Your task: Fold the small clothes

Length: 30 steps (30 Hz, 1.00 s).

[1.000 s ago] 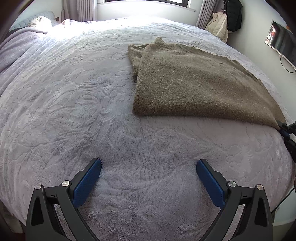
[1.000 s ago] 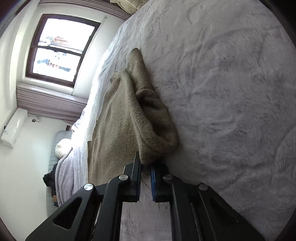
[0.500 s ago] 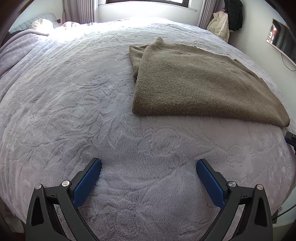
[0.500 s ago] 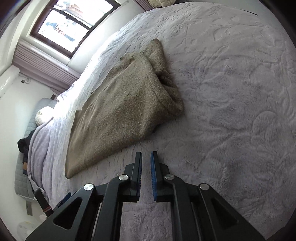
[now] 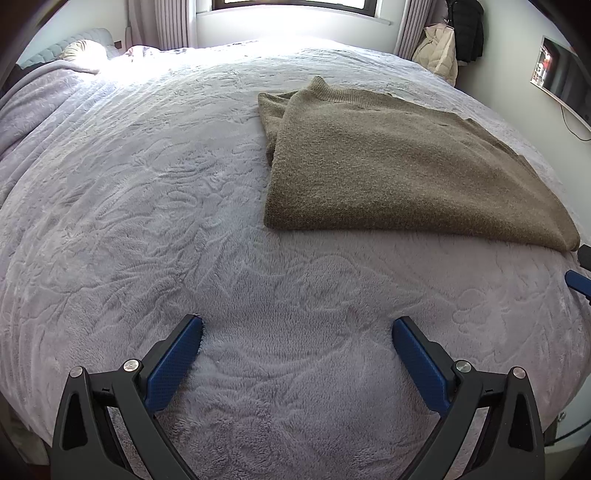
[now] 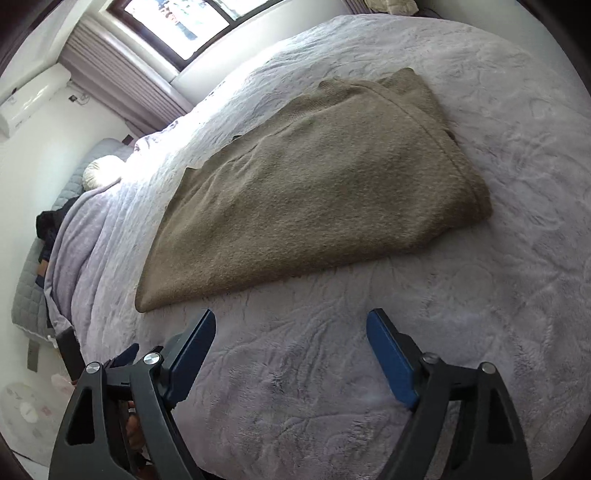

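Note:
A brown knitted sweater lies folded lengthwise on the lilac fleece bedspread, its collar at the far end. It also shows in the right wrist view, its near hem corner at lower left. My left gripper is open and empty above bare bedspread, short of the sweater's near left corner. My right gripper is open and empty just short of the sweater's hem edge. Its blue tip shows at the right edge of the left wrist view.
The bed fills both views. A window and curtains stand beyond it. Pillows lie at the far left. A coat hangs at the back right, and a wall screen is on the right.
My right gripper let go of the sweater's hem corner, backed away from it and opened wide. The sweater now lies flat. My left gripper stayed open and barely moved.

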### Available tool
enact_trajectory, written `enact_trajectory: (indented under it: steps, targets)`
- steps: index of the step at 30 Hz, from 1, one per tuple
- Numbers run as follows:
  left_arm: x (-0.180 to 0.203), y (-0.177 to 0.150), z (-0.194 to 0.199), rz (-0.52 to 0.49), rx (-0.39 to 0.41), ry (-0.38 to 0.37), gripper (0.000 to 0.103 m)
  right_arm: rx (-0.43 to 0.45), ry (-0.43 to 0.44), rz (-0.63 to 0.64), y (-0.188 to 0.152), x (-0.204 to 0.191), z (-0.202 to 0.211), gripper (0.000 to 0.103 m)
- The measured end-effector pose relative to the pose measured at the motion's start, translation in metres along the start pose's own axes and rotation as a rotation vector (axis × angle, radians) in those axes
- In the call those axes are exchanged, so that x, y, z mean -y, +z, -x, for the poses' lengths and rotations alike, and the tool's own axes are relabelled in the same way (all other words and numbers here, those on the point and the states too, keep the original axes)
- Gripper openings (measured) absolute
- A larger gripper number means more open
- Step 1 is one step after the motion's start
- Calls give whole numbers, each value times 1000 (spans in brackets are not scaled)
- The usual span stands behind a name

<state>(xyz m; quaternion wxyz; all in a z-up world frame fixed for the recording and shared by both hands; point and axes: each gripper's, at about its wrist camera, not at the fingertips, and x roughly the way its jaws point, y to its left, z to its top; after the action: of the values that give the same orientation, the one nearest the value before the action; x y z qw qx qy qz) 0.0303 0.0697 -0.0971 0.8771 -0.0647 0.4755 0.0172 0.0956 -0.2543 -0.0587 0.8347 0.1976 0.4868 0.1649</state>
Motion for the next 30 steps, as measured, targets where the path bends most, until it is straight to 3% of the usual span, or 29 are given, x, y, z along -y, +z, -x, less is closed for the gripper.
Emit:
enact_trajectory:
  steps: [7,12,14,20,27,30]
  targets:
    - [5,-2,-1,-10,10,22,102,-39,-20,68,-7,-14,-12,87]
    - [0,5,2,19,-17,-12,102,-42,-16,75,-9,-16,-15,87]
    - [-5,11,7,52,-18,-77,102,-39,-20,83,-9,-17,-15,87]
    - [-21,34,8,237,-28,-412,102,-22,-18,120,-14,-26,-17,87]
    - [-13,57,-19,362,-20,-591,102,-40,-14,134,-18,-25,-24,87]
    - [-10,62,-28,418,-3,-611,102,-41,-3,133,-18,-23,-23,87]
